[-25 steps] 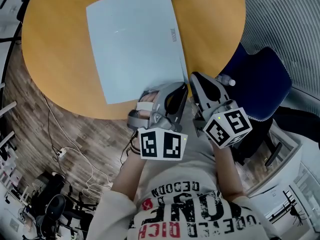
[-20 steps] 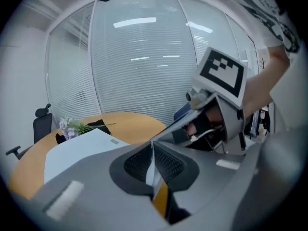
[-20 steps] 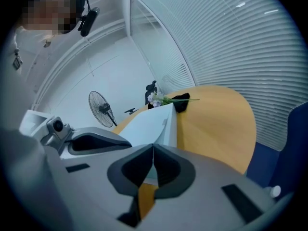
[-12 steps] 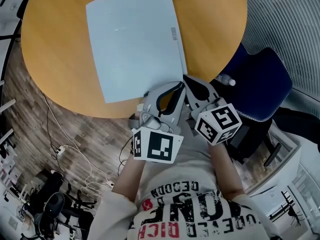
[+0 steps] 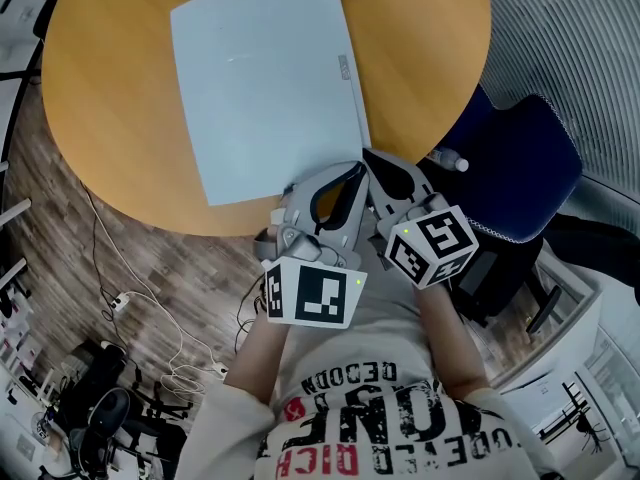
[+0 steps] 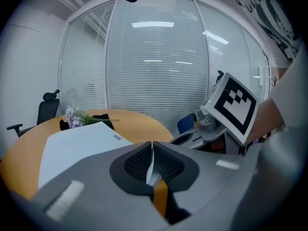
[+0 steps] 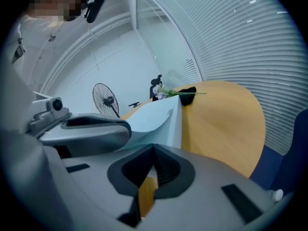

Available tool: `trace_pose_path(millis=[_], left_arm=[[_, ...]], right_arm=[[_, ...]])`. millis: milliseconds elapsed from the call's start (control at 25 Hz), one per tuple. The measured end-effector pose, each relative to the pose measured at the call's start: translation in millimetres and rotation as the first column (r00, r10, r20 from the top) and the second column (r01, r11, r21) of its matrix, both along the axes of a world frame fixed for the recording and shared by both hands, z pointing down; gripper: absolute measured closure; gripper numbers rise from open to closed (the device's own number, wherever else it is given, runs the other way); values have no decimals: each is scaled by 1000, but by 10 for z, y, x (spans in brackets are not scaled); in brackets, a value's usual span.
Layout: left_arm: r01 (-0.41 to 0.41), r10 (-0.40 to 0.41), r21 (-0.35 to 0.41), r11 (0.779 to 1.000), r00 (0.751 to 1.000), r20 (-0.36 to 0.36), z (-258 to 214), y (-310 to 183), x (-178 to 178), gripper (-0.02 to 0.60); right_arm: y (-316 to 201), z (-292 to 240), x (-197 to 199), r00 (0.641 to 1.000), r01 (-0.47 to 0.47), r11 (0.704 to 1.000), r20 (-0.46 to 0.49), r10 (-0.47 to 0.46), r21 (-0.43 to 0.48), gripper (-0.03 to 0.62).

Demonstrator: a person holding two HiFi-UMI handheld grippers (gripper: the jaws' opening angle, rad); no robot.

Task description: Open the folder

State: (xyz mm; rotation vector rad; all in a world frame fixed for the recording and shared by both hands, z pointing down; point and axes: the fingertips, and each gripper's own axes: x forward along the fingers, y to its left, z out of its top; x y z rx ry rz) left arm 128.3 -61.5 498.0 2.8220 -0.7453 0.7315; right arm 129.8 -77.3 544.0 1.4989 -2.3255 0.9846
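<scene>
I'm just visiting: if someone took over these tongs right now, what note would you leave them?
Left tongs: shut on the folder, pinching its top cover at the near corner.
Right tongs: shut beside them, apparently on the lower leaf.
Folder: on the round table, cover lifted slightly at that corner, otherwise closed.
Done: the grips. Left to do: swing the cover open.

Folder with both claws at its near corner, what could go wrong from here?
The left claw pinches only a thin edge of the folder, so it may slip free. The right claw is closed at the same corner; unless it pins the bottom, the whole folder could lift.
</scene>
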Motion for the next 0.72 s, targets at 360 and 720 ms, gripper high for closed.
trace_pose_path(millis=[360,720], left_arm=[[25,-25,4,1000,1000,-9,-50,-31,4,563],[51,-51,4,999,998,-26,-100,-68,-28,563]], right_arm=[[-3,5,17,1000,6,1000,3,-6,8,582],[-8,17,2,1000,22,1000,8,-22,4,582]])
